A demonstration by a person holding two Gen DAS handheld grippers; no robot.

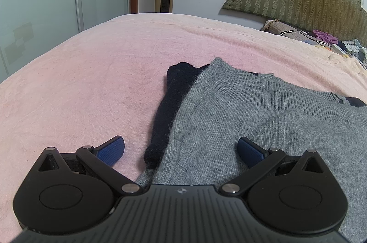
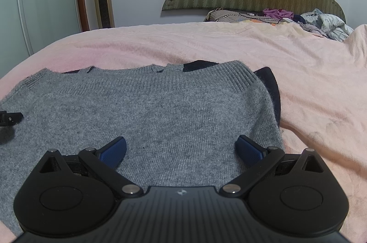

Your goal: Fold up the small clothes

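The grey sweater (image 2: 146,110) is laid flat on the bed (image 2: 309,82) over a dark garment (image 1: 165,110), both grippers (image 1: 181,149) (image 2: 181,149) held wide and empty above it, presumably for a fold.

Grey knit sweater (image 2: 146,110): fine-ribbed wool, ribbed band along its far edge, laid flat on the pink bed cover, a few shallow creases. Dark navy fuzzy garment (image 1: 167,110): lies beneath the grey sweater, mostly covered; a long strip shows along the left side, and smaller parts show past the far edge and right side.
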